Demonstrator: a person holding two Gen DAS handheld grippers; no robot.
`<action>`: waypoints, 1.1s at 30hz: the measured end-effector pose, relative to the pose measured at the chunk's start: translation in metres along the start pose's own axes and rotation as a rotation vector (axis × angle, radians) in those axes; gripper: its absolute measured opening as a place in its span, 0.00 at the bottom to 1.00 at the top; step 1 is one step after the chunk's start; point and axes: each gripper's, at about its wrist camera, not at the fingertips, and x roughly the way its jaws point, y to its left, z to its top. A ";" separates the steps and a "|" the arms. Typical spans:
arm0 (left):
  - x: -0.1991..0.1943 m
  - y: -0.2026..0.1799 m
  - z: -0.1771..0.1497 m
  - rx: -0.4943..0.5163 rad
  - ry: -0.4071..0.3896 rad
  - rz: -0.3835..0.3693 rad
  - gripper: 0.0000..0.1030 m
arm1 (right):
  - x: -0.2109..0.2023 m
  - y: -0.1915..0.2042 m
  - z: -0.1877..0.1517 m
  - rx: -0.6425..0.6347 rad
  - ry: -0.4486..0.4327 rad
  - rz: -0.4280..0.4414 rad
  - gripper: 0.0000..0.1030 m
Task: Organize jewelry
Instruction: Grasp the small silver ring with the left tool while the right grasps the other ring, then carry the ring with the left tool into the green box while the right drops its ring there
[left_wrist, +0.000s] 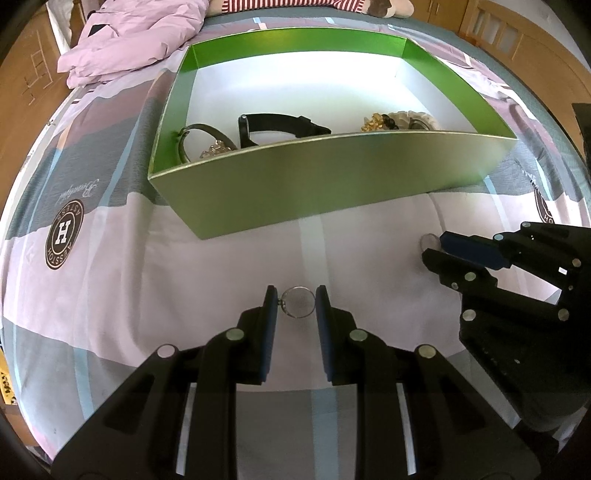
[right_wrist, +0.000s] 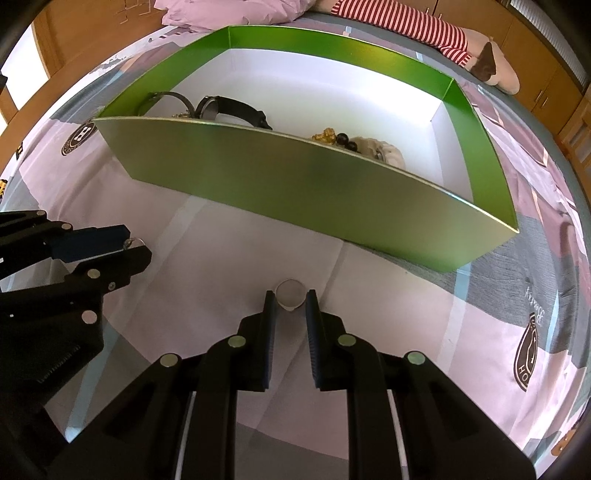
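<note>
1. In my left camera's view, a pink jacket (left_wrist: 136, 40) lies bunched at the upper left, on the patterned bedsheet (left_wrist: 92, 280) that fills the frame.
2. The green box (left_wrist: 295, 177) sits across the upper middle. Inside it, from left to right, I see a thin-strapped watch (left_wrist: 195, 138), a black watch (left_wrist: 277, 127) and a gold bead bracelet (left_wrist: 376, 122) next to a pale cushion (left_wrist: 417, 119).
3. At the lower centre, my left claw (left_wrist: 297, 302) is clamped on a silver ring (left_wrist: 298, 302); both pads touch its sides just above the sheet, in front of the box.
4. At the right edge, my right claw (left_wrist: 436, 245) is pinched on a second ring (left_wrist: 428, 242).
5. In my right camera's view, my left claw (right_wrist: 135, 245) enters from the left with its ring at the tips.
6. At the lower centre, my right claw (right_wrist: 291, 299) grips the second ring (right_wrist: 290, 293) between both pads, near the box's front wall (right_wrist: 314, 192).
7. A striped plush toy (right_wrist: 424, 33) lies at the upper right.
</note>
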 end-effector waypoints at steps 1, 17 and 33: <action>0.000 0.000 0.000 0.000 0.000 0.001 0.20 | 0.000 0.000 0.000 0.000 0.000 0.000 0.16; -0.034 0.008 0.007 -0.040 -0.119 -0.005 0.20 | -0.014 -0.007 0.005 0.019 -0.054 0.002 0.16; -0.041 0.014 0.010 -0.044 -0.146 0.011 0.20 | -0.041 -0.010 0.012 0.033 -0.113 0.022 0.16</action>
